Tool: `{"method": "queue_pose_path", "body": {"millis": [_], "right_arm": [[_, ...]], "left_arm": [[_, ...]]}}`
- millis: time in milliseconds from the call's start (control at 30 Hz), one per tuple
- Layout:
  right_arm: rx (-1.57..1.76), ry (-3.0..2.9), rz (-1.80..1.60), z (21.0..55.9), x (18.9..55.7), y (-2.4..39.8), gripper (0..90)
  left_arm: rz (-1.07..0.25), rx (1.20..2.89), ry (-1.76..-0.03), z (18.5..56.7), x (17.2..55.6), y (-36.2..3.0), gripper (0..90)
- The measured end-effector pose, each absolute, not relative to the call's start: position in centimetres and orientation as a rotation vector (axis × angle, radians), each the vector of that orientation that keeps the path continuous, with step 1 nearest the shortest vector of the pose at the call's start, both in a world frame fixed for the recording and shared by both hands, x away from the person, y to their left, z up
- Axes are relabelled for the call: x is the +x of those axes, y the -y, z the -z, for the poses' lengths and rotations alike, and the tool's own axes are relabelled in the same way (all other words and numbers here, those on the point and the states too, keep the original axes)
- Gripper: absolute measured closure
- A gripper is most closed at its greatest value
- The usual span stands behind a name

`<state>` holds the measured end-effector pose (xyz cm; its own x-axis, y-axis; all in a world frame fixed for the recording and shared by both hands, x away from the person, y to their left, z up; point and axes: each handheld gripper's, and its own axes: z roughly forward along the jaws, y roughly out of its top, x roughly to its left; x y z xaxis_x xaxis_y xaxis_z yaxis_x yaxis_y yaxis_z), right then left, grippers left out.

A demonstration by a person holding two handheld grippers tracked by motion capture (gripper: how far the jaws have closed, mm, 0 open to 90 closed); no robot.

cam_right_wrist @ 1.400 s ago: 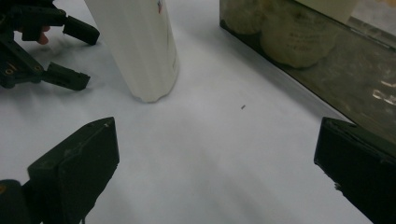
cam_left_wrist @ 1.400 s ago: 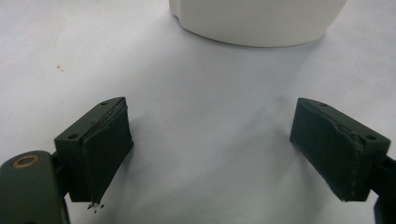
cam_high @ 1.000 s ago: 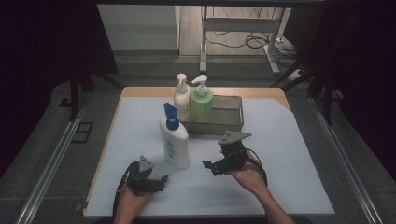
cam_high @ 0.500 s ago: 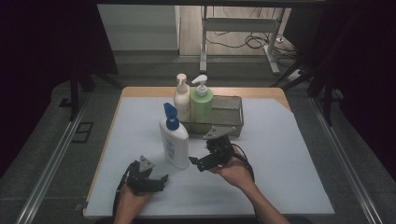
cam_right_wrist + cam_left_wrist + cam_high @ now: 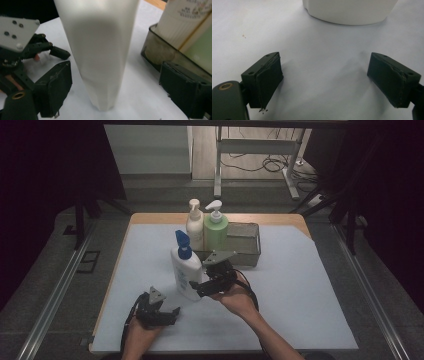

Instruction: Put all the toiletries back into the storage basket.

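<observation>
The white bottle with the blue pump [image 5: 184,267] stood upright on the pale sheet covering the desk [image 5: 310,290], just in front of the left end of the grey tray [image 5: 247,249]. The right tongs [image 5: 199,290] had come up to its lower body from the right side. In the right gripper view the bottle [image 5: 100,50] rose between the two black pads [image 5: 56,87], which had just been closing in on it, yet a strip of pale desk showed on either side of the bottle, so the pads were not pressing on it; they stood fairly wide around it.

The left tongs [image 5: 170,314] lay low near the front left of the desk, held in the person's left hand [image 5: 140,332], well short of the bottle. In the left gripper view their pads [image 5: 268,77] stood wide apart with bare sheet between them, and the rounded white base of the bottle [image 5: 349,12] showed beyond, apart from them.

In the tray stood a cream pump bottle [image 5: 194,225] and a green pump bottle [image 5: 216,229], side by side at its left end, just behind the blue-capped one.
</observation>
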<state>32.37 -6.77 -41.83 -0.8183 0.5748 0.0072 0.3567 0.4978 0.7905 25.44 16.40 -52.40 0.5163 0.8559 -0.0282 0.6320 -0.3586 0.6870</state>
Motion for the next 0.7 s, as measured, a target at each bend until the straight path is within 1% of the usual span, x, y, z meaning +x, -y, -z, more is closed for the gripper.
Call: {"method": "queue_pose_path", "body": {"millis": [333,500,567,633,700], "right_arm": [[0.797,-2.463,-1.200,42.1,33.0,4.4,14.3],[0.794,-2.452,-1.226,42.4,33.1,3.6,19.9],[0.795,-2.443,-1.235,42.4,33.1,3.3,23.6],[0.796,-2.438,-1.248,42.4,33.1,3.2,31.7],[0.792,-2.435,-1.259,42.4,33.1,3.1,37.5]], "left_arm": [[-0.447,2.111,-1.207,52.4,25.4,-16.4,12.1],[-0.446,2.111,-1.206,52.4,25.5,-16.4,12.1],[-0.445,2.112,-1.205,52.4,25.5,-16.4,12.1],[-0.446,2.108,-1.207,52.4,25.5,-16.4,12.1],[-0.448,2.107,-1.210,52.4,25.4,-16.4,12.2]]}}
